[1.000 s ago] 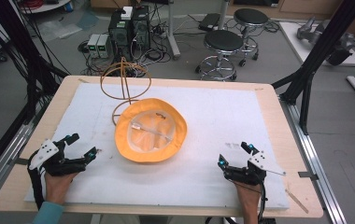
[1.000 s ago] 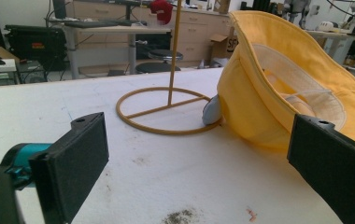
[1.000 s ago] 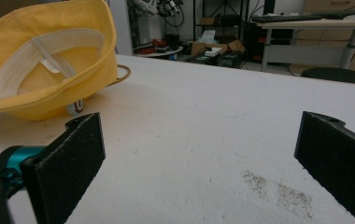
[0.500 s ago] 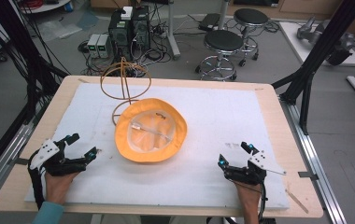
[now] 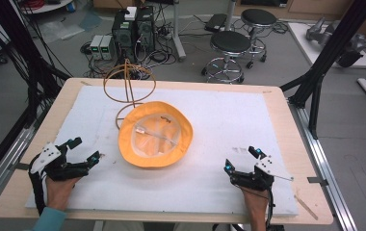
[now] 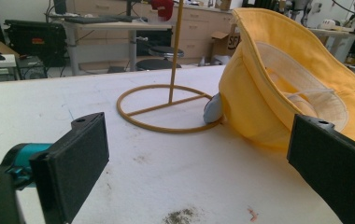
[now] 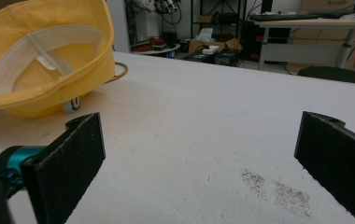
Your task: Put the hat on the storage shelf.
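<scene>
White table [image 5: 229,120] across mid-frame; yellow hat [image 5: 155,134] upside down at centre, against wire stand [image 5: 129,89], not yet hung. Lower left, left gripper [image 5: 85,150], jaws apart; lower right, right gripper [image 5: 239,158], jaws apart. Nothing grasped yet.

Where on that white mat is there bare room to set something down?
The widest free patch lies right of the hat, running to the mat edge, above the right gripper. Another strip runs along the near edge between the left gripper and the right one. It is crowded at the far left, where the wire stand meets the hat.
</scene>
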Motion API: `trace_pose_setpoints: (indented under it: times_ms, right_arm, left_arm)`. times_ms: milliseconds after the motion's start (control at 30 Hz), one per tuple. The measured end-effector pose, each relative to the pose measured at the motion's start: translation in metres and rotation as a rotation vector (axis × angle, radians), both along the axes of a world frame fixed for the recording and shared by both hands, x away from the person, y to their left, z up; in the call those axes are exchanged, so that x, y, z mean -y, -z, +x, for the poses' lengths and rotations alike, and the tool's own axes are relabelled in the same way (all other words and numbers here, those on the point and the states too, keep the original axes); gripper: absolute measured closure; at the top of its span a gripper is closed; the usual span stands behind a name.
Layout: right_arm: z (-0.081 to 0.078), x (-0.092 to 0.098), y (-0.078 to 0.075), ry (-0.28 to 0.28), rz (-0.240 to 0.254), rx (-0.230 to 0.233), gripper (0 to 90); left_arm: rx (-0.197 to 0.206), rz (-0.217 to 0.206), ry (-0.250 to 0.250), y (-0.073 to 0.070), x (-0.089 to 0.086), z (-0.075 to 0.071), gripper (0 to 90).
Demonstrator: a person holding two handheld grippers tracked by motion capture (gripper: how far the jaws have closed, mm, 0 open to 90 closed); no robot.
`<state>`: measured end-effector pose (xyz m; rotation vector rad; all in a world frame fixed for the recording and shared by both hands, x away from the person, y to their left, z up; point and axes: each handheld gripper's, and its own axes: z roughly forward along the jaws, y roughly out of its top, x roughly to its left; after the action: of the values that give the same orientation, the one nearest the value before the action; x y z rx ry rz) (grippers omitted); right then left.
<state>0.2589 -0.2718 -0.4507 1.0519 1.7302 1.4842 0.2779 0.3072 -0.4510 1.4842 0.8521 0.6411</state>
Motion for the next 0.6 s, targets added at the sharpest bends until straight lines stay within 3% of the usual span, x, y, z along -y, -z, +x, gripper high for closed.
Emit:
trace_pose_setpoints:
  times_ms: [233, 600]
  right_arm:
    - [0.000, 0.000, 0.000, -0.003, 0.006, -0.010, 0.6]
    - [0.001, 0.000, 0.000, -0.003, 0.002, -0.009, 0.6]
  left_arm:
    - [0.004, 0.004, 0.005, -0.006, 0.000, 0.000, 6.0]
    - [-0.008, 0.026, 0.025, -0.036, 0.009, 0.010, 5.9]
